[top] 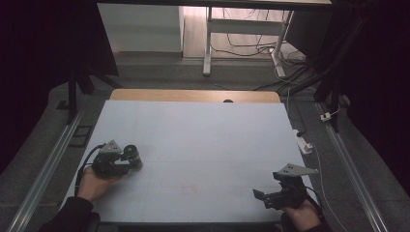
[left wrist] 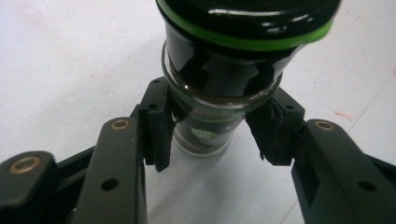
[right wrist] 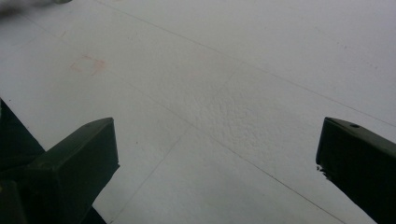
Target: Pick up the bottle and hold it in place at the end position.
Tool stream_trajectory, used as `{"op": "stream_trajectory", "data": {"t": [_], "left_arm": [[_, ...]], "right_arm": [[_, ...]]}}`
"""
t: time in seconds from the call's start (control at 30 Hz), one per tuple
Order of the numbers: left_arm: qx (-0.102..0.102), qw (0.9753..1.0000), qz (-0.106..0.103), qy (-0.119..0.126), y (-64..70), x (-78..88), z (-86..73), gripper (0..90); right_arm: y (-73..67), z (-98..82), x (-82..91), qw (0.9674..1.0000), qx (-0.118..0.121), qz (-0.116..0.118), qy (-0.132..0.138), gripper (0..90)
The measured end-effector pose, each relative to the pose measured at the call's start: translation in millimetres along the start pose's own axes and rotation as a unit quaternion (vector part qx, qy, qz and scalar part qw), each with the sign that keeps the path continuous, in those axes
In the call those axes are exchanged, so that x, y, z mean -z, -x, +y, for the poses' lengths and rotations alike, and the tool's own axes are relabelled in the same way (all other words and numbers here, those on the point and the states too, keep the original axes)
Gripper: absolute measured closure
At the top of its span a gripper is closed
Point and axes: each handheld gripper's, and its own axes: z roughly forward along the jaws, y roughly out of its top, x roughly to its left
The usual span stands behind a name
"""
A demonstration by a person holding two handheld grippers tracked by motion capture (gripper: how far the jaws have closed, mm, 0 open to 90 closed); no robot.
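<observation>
A small glass jar (top: pixel 131 155) with a black lid and a green band stands at the left of the white table (top: pixel 193 130). My left gripper (top: pixel 124 163) is shut on the jar. In the left gripper view both pads press the glass body of the jar (left wrist: pixel 219 79) below the lid, with my left gripper (left wrist: pixel 208 135) around it and dark contents showing inside. My right gripper (top: pixel 259 195) rests near the front right corner, open. In the right gripper view my right gripper (right wrist: pixel 217 158) has its jaws wide apart over bare table.
A wooden strip (top: pixel 193 95) runs along the table's far edge. A white plug and cable (top: pixel 304 145) lie off the right edge. A faint red smudge (top: pixel 189 188) marks the sheet. A white desk frame (top: pixel 208 43) and cables stand beyond.
</observation>
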Motion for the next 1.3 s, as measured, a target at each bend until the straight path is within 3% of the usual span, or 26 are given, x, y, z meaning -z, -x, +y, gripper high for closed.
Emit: {"op": "stream_trajectory", "data": {"t": [0.3, 0.47, 0.57, 0.73, 0.9, 1.3], "left_arm": [[-0.015, 0.9998, 0.012, -0.009, 1.6, 0.5, 3.2, 54.2], [-0.011, 0.9996, 0.024, -0.01, 2.9, 1.8, 4.7, 54.4], [0.004, 0.9999, 0.014, 0.007, 1.4, 4.6, 5.0, 54.4], [-0.008, 0.9997, 0.008, 0.02, 6.0, 7.6, 9.4, 54.4], [-0.007, 0.9995, 0.001, 0.032, 9.7, 10.1, 15.9, 54.4], [-0.013, 0.9993, -0.009, 0.034, 24.2, 7.5, 42.6, 54.3]], "right_arm": [[0.0, 0.0, 0.2, 1.0, 0.0, 0.0, -0.001, 0.0], [0.0, -0.1, 0.3, 1.0, 0.002, 0.001, 0.0, 0.0], [0.1, 0.0, 0.3, 1.0, 0.001, 0.001, 0.0, 0.0], [0.1, 0.0, 0.1, 1.0, 0.0, 0.0, 0.0, 0.0], [0.4, 0.0, 0.0, 1.0, 0.0, 0.001, 0.0, 0.0], [1.3, 0.1, -0.1, 1.0, -0.004, 0.003, 0.0, 0.0]]}}
